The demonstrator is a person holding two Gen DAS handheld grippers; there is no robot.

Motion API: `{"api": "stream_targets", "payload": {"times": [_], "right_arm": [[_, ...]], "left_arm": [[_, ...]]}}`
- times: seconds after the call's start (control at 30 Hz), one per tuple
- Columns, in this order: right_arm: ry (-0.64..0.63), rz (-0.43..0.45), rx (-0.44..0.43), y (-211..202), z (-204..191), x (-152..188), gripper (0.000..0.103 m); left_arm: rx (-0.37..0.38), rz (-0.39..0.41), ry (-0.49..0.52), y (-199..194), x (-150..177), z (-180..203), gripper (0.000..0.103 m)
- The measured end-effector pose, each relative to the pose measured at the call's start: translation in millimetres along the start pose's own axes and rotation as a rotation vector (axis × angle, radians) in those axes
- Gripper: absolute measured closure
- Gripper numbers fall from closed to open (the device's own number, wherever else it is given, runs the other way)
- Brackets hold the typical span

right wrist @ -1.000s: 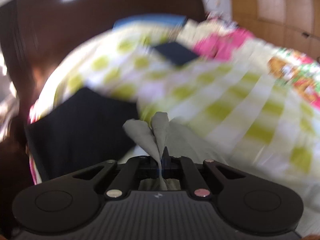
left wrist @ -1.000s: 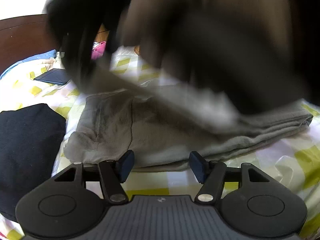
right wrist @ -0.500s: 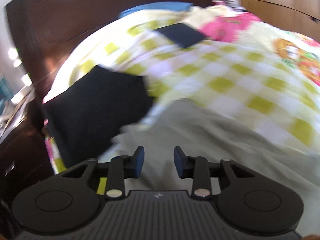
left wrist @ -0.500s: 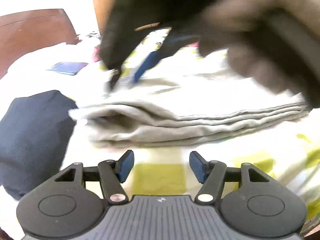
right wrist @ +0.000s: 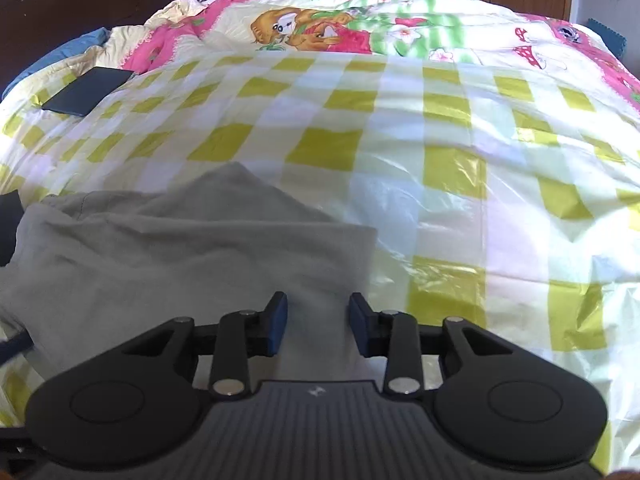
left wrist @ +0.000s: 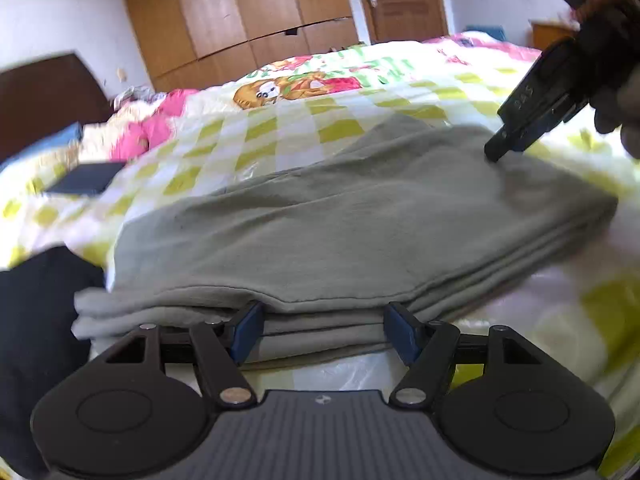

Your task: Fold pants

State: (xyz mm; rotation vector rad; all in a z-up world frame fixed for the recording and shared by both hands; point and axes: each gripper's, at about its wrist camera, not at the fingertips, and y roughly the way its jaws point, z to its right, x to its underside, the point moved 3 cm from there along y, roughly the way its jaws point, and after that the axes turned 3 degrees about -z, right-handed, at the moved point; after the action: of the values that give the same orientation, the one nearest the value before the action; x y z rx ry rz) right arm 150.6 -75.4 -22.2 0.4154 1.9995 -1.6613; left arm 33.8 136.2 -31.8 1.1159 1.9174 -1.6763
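Dark garment [left wrist: 36,320]: lay at the far left on the bed, just beside the pants, apart from the work; probably set aside.

Flat dark blue case [right wrist: 86,90]: rested far back to the left on the checked bedspread [right wrist: 400,152], near the pillows, well clear of the folding area.

Grey pants [left wrist: 340,232]: lay in a folded stack of several layers on the bedspread, long side across the left-wrist view, layered edges facing that camera. Judged near the end of folding, since the stack was already compact.

Left gripper [left wrist: 324,332]: jaws wide apart, having just been opening; the near edge of the stack lay level with the pads, which pressed on nothing. Placed low and close, apparently to steady or take up the stacked edge.

Right gripper [right wrist: 318,324]: jaws parted narrowly, having just been opening, empty, with grey cloth lying below and beyond them. In the left-wrist view its tips [left wrist: 500,150] touched down on the stack's top at the far right, seemingly to flatten that corner.
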Motion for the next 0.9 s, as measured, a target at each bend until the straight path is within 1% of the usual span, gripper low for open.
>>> {"api": "stream_targets", "payload": {"times": [0.07,0.13,0.23,0.3,0.4,0.43,0.47,0.5,0.53,0.57,0.6,0.63,0.7,0.8,0.83,0.9], "right_arm": [[0.044,-0.028,-0.050,5,12,3,0.063],[0.115,-0.013,-0.116,4,25,5,0.061],[0.253,-0.028,-0.285,5,42,12,0.059],[0.290,-0.044,-0.386,6,49,16,0.059],[0.339,-0.068,-0.509,15,58,21,0.057],[0.375,-0.079,-0.556,20,60,21,0.059],[0.404,-0.084,-0.593,26,60,21,0.066],[0.424,-0.077,-0.611,31,60,20,0.091],[0.436,-0.086,-0.604,37,60,19,0.098],[0.455,-0.093,-0.601,41,61,18,0.098],[0.479,-0.082,-0.617,41,66,17,0.099],[0.492,-0.069,-0.630,39,72,17,0.099],[0.496,-0.052,-0.636,30,84,20,0.099],[0.545,-0.026,-0.608,16,116,28,0.099],[0.561,-0.021,-0.585,11,129,31,0.099],[0.563,-0.002,-0.518,-4,154,38,0.099]], "left_arm": [[0.000,-0.013,0.002,-7,-4,1,0.023],[-0.017,-0.015,0.023,-13,-6,6,0.023],[-0.057,0.026,0.071,-19,-19,14,0.023],[-0.050,0.050,0.071,-20,-30,15,0.023],[-0.045,0.053,0.100,-17,-45,18,0.023],[-0.039,0.054,0.105,-15,-50,21,0.023],[-0.029,0.051,0.112,-12,-53,26,0.023],[-0.016,0.043,0.121,-5,-56,31,0.023],[0.000,0.023,0.133,2,-56,38,0.023],[0.017,-0.019,0.147,11,-55,46,0.023],[0.031,-0.071,0.160,18,-52,54,0.024],[0.037,-0.095,0.168,21,-48,63,0.028],[0.035,-0.087,0.185,16,-47,79,0.028],[0.118,-0.089,0.205,7,-54,108,0.028],[0.155,-0.093,0.210,5,-56,121,0.028],[0.228,-0.079,0.260,-3,-59,146,0.028]]}}
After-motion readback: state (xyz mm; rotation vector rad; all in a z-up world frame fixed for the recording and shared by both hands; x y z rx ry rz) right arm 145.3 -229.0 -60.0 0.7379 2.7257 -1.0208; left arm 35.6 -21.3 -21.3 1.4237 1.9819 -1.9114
